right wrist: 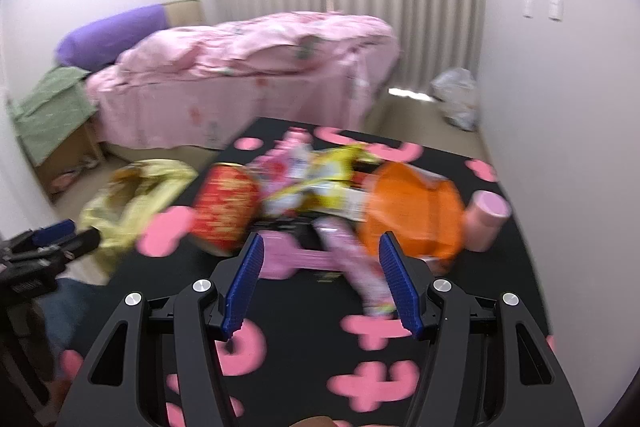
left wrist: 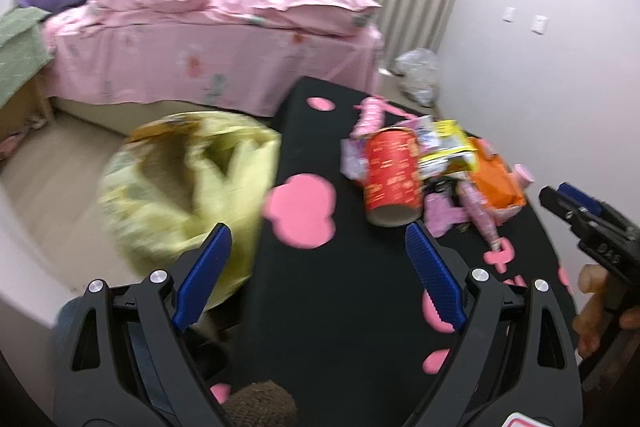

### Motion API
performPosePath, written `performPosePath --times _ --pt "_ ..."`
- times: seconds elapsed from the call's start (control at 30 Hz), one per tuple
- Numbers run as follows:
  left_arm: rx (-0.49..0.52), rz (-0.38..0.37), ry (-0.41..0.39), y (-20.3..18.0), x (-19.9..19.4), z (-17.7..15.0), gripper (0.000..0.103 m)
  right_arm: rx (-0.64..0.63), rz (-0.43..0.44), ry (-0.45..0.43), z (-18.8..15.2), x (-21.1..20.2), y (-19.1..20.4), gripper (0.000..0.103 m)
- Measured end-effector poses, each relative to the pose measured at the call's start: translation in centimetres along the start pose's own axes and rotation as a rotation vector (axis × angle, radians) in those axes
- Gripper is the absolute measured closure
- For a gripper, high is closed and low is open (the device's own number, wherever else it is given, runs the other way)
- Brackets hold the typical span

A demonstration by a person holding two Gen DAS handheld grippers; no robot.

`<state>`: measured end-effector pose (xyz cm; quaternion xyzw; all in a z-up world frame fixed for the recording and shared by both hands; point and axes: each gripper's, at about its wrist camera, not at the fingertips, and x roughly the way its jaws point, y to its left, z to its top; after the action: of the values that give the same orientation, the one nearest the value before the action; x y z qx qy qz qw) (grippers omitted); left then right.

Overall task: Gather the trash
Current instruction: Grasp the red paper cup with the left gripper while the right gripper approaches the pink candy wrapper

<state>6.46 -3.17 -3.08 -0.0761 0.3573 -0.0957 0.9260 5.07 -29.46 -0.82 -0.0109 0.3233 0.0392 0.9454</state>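
Clearly both grippers, left (left wrist: 318,255) and right (right wrist: 320,281), have fingers spread before one red cup (left wrist: 393,173).

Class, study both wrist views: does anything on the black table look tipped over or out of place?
Yes. The red paper cup lies on its side, open end toward the camera, in a jumbled heap with a yellow carton and an orange bag. Both grippers are open, holding nothing.

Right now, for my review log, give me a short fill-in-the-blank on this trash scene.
1. The red paper cup lies on its ____.
2. Both the left gripper and right gripper hold ____.
3. The bag beside the table is ____ in colour.

Missing: side; nothing; yellow
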Motion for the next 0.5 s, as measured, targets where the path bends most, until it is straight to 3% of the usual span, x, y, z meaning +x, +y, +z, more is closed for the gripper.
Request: performPosePath --times 0.1,0.33,0.4,0.5 --pt "0.032 -0.077 0.024 -1.5 3.0 1.5 0.013 0.017 -0.046 0.011 -0.2 0.9 -2.5 0.046" --pt "0.095 -0.118 0.128 -4.5 9.7 4.3 0.014 0.048 -0.016 0.035 -0.8 2.8 -6.0 0.046" --pt "0.077 -0.156 0.179 -4.9 11.8 4.8 0.02 0.093 0.05 0.041 -1.1 3.4 -6.8 0.046" --pt "0.049 -0.169 0.254 -4.8 14.3 5.0 0.035 0.072 0.063 0.098 -1.6 4.7 -6.7 0.046"
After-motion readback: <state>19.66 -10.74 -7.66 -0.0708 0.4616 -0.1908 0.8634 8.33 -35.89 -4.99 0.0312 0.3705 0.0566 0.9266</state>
